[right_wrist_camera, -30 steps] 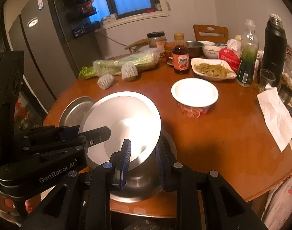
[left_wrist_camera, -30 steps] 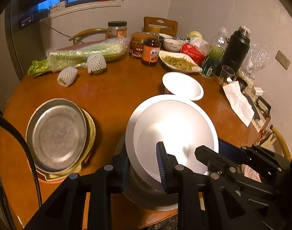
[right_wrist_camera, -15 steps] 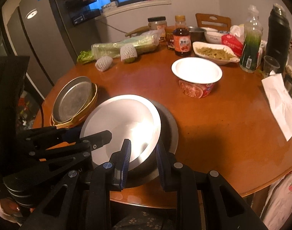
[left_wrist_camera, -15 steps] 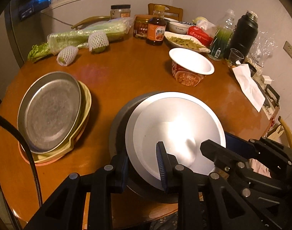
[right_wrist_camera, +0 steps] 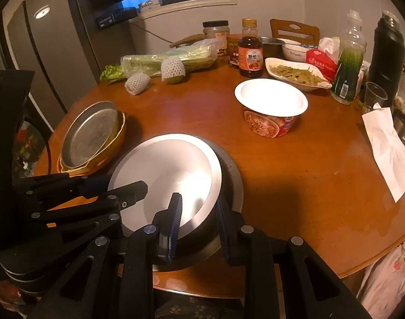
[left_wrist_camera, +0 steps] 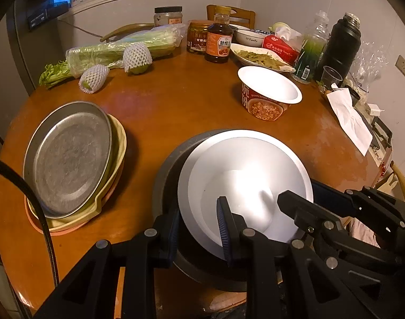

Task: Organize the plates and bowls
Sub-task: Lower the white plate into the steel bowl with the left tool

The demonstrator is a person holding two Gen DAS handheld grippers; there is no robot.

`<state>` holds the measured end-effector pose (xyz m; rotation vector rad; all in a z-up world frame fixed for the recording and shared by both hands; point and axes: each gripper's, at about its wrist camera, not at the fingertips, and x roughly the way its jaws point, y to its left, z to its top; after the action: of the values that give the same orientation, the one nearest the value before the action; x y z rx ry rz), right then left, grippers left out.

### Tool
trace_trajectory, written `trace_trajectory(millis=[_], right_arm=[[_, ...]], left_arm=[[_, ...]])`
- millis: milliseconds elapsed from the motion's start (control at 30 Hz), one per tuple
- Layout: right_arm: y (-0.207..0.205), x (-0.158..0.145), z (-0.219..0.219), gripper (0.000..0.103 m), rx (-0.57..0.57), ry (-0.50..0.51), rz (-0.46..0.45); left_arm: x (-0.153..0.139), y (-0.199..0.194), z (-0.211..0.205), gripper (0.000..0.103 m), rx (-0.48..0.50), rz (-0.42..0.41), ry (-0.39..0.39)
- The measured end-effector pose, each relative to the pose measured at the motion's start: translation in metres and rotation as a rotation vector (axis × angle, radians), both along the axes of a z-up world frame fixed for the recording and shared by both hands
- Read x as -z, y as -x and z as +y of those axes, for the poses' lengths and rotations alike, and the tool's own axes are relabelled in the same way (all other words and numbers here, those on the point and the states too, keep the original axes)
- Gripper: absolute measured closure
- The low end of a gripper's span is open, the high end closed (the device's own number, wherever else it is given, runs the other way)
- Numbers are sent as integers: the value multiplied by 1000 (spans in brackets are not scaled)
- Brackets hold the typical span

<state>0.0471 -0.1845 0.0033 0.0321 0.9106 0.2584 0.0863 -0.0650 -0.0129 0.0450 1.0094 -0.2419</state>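
A shiny steel bowl is held by its rim from both sides, low over a dark grey plate at the near table edge. I cannot tell whether the two touch. My left gripper is shut on the bowl's left rim, one finger inside and one outside. My right gripper is shut on the right rim in the same way. A stack of plates, a metal tray on a yellow plate and a pink one, lies to the left.
An instant-noodle bowl with a white lid stands beyond the steel bowl. Along the back are wrapped greens, netted fruit, jars, a sauce bottle, a dish of vegetables, a black flask and a paper napkin.
Both grippers have come down with the steel bowl, which now sits lower over the grey plate. Both views tilt further down at the table.
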Motion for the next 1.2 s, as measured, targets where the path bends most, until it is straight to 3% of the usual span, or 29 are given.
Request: trace_trajectory(millis=[733, 1200], right_arm=[[-21, 7, -2, 77, 8, 0, 29], [-22, 6, -2, 76, 1, -4, 38]], left_arm=[[1, -15, -5, 76, 21, -10, -35], [0, -14, 0, 76, 16, -4, 0]])
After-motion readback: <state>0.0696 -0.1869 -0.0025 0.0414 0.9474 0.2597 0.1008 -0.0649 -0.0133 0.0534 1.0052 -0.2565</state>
